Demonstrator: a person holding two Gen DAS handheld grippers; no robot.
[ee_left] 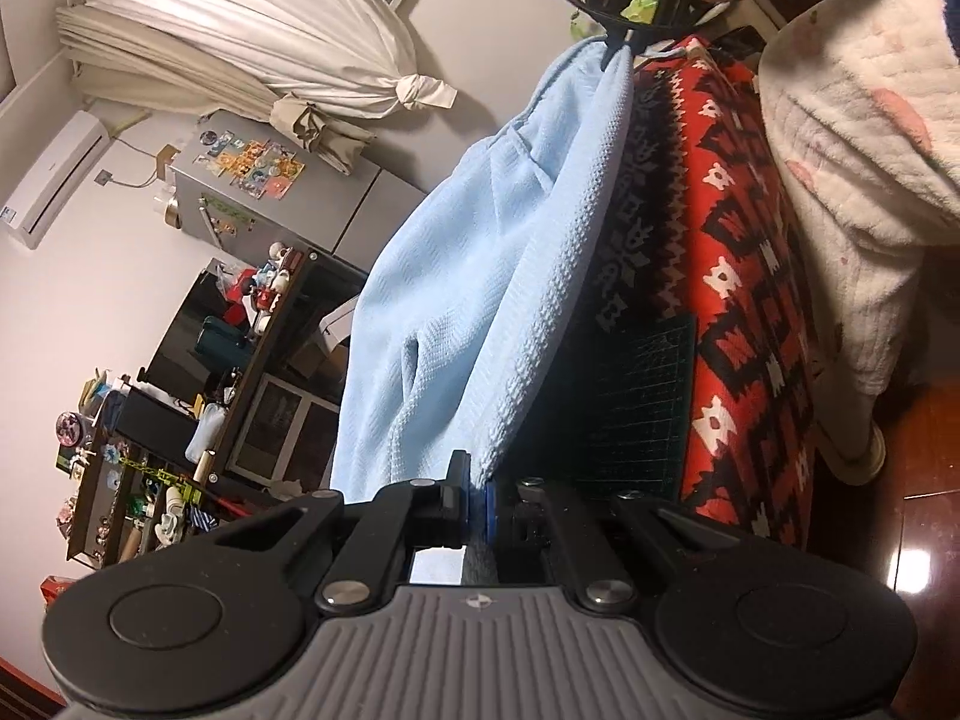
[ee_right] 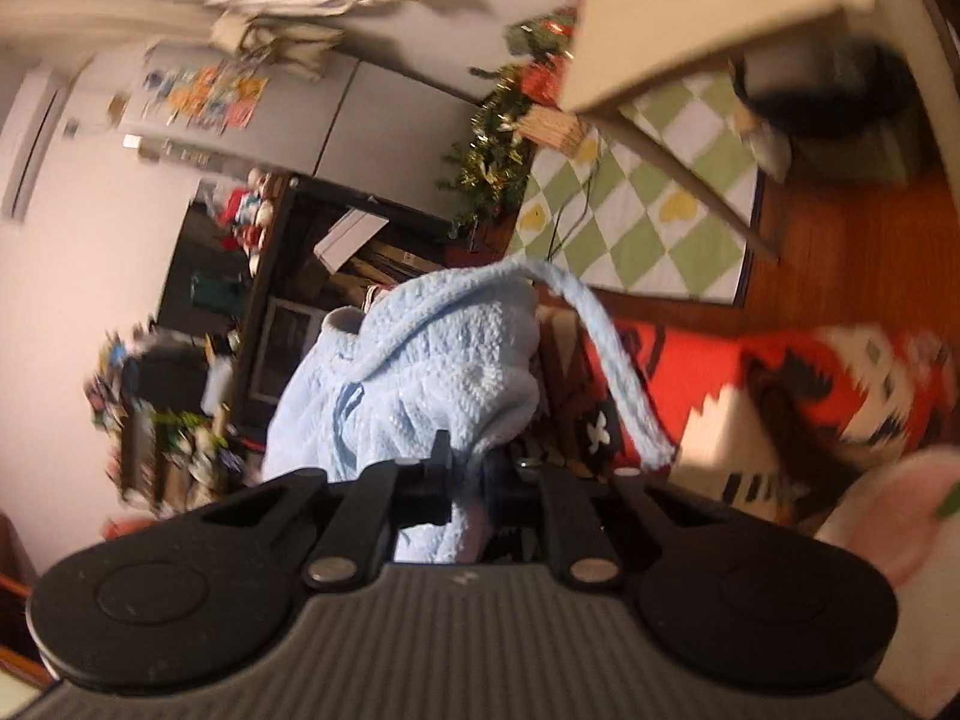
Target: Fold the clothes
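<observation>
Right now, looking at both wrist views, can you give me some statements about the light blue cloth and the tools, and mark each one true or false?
1. The left tool is shut on an edge of the light blue knitted cloth. True.
2. The right tool is empty. False: its fingers pinch the same blue cloth.
3. The cloth lies fully flat on the red patterned blanket. False: it is lifted and stretched between the two tools.
4. A green grid cutting mat lies on the blanket. True.
5. The tied-back curtain is dark blue. False: it is white.
</observation>
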